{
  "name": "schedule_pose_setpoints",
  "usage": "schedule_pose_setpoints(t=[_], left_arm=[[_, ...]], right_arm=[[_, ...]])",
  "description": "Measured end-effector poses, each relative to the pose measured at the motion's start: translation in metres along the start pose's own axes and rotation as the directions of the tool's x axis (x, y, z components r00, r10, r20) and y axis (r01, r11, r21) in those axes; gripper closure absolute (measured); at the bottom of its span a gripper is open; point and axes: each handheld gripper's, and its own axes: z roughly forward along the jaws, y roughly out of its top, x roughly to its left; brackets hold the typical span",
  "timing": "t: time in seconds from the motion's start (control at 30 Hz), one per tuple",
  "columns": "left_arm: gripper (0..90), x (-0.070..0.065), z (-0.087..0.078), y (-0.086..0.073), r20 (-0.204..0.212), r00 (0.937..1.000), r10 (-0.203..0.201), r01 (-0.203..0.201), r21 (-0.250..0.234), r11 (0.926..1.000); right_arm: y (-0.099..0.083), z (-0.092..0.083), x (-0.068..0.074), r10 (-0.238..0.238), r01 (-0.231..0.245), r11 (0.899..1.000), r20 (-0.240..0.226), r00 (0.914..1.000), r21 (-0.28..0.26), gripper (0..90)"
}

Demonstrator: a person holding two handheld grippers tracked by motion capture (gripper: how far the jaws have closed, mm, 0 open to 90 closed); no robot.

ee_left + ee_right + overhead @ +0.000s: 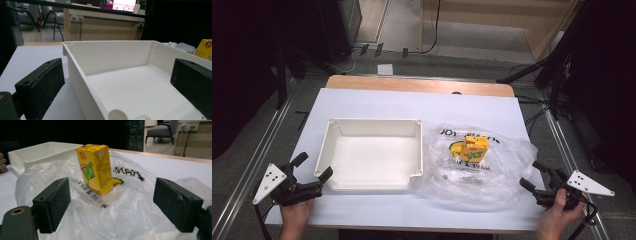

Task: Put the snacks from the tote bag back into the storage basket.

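Note:
A yellow drink carton [475,146] [95,167] stands upright on a clear plastic bag [477,167] [120,207] printed with black letters, right of centre on the table. An empty white tray [374,123] [82,72] sits to its left. My left gripper [316,174] [117,85] is open at the tray's near left corner, its jaws either side of the corner wall. At the bag's right edge my right gripper [532,176] [111,203] is open and faces the carton, with only bag film between its jaws.
A white sheet [377,102] covers the table, with a strip of bare wood [419,84] at the far edge. Metal rails [262,150] run down both sides. Dark stands and cables [542,70] sit on the floor beyond.

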Motion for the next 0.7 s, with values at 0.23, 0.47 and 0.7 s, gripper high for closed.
schedule_pose_setpoints(t=[0.23,0.47,0.7], left_arm=[[0.0,0.001,-0.002,0.000,0.001,1.0000,-0.009,0.009,-0.010,0.9999],[0.0,-0.001,-0.002,-0.001,0.009,1.0000,0.002,-0.002,-0.002,1.0000],[0.0,0.001,-0.002,-0.001,0.016,0.9999,-0.004,0.004,-0.007,1.0000]], right_arm=[[-0.003,0.011,-0.002,0.006,-0.006,0.999,-0.002,1.0000,0.048,14.4],[0.009,0.015,0.010,-0.052,0.050,0.997,0.031,0.9982,0.066,17.7],[0.026,0.023,0.013,-0.104,0.098,0.988,0.045,0.9936,0.118,21.3]])
